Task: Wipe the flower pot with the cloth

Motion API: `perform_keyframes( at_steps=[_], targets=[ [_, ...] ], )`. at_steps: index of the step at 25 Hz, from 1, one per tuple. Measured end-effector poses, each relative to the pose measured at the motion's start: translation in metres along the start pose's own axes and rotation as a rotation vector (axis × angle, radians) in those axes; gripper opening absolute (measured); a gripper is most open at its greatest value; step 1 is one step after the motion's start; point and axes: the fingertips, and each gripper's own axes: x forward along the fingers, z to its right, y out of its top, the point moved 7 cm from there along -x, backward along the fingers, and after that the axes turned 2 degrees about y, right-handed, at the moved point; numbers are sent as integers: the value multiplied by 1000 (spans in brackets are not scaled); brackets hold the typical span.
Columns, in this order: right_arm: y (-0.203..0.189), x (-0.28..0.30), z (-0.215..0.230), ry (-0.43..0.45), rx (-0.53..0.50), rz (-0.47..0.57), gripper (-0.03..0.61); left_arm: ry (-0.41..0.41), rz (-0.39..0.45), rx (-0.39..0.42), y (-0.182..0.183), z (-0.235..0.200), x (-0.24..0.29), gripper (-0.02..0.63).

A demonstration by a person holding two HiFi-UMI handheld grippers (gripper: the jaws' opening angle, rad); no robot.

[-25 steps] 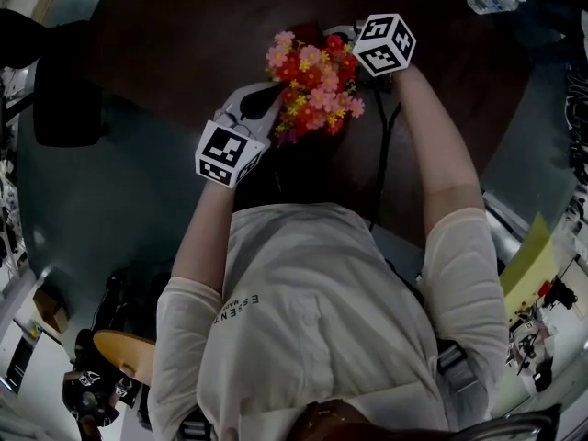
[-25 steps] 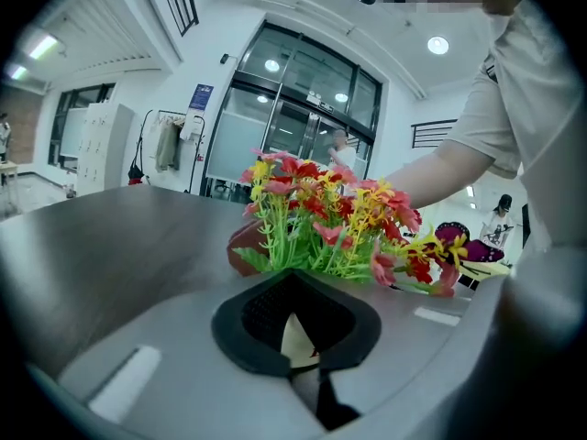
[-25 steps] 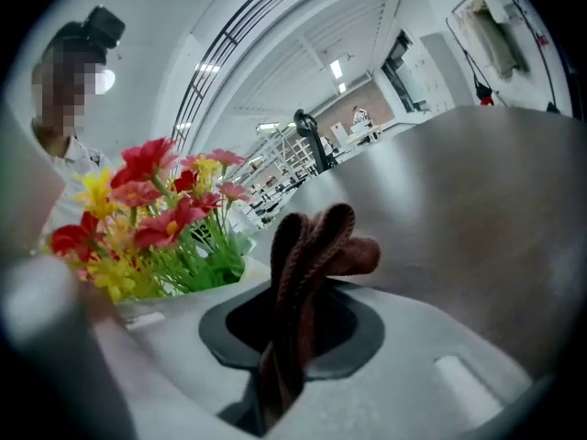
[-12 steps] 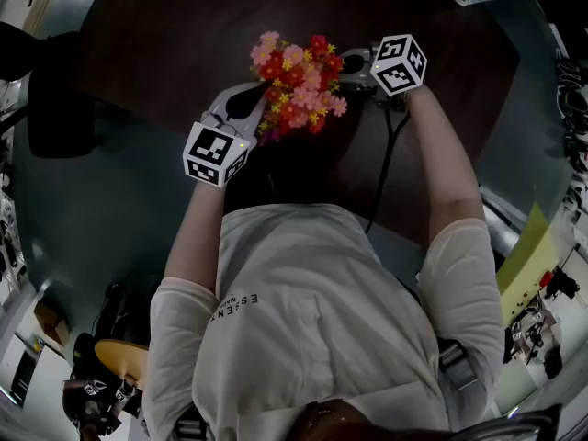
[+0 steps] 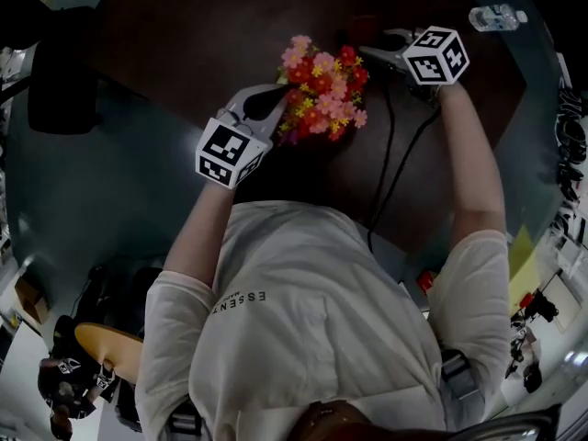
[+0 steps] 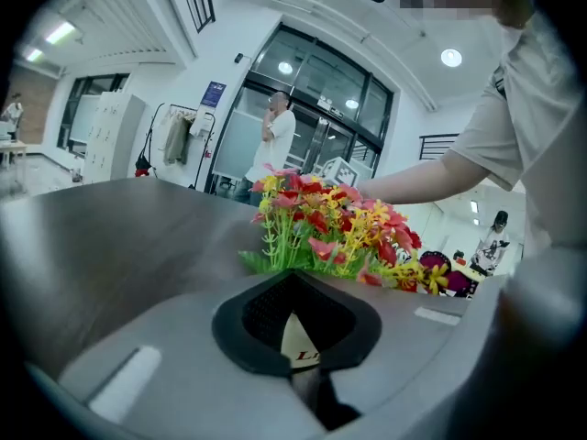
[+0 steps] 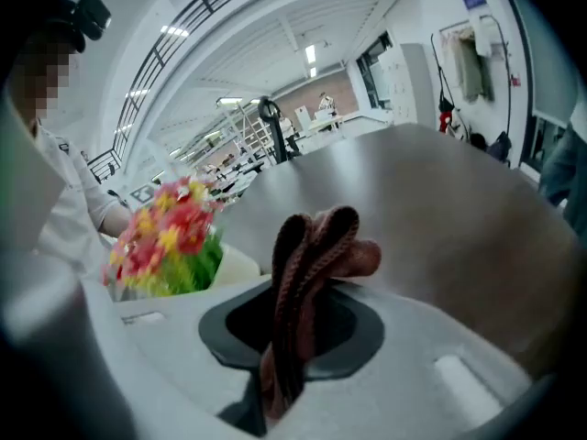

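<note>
Right gripper [image 7: 295, 293] pinches the cloth [image 7: 321, 246], flower pot [image 7: 237, 266] (cream) left of it; left gripper [image 6: 295, 278], pressed together, apparently nips the pot's rim.

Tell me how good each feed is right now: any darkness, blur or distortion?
Head view: dim, the table almost black, only the flowers read clearly. Left gripper view: bright and sharp, fisheye-bent, dark corners; the flower pot shows crisply between the jaws. Right gripper view: the cloth is fairly sharp, the flowers and hall behind it blurred.
</note>
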Motion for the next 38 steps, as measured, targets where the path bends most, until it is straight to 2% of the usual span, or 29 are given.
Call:
perform_keyframes(
  at_steps=[2, 4, 7, 10, 14, 18, 23, 26, 29, 38],
  targets=[
    [40, 9, 6, 10, -36, 39, 46, -8, -9, -29, -2, 3, -3, 12],
    [79, 29, 1, 77, -91, 39, 46, -11, -19, -53, -5, 3, -6, 12],
    [126, 66, -12, 223, -215, -25, 46, -22, -18, -64, -11, -3, -5, 12],
    [152, 102, -32, 391, -264, -102, 46, -20, -4, -72, -13, -3, -5, 11],
    [160, 147, -72, 634, -311, -225, 46, 9, 9, -93, -14, -1, -7, 12],
    [149, 176, -113, 865, -342, -375, 46, 21, 20, -122, -15, -4, -8, 11],
    [135, 190, -134, 1003, -329, -463, 46, 5, 8, -146, -15, -8, -7, 11],
    [125, 193, -133, 1016, -328, -522, 46, 10, 4, -127, -14, -8, -8, 11],
    [115, 191, -120, 950, -338, -550, 46, 11, 6, -133, -15, -9, -8, 11],
    [105, 151, -69, 760, -217, -410, 46, 24, -9, -135, -14, -9, -6, 11]
  ],
)
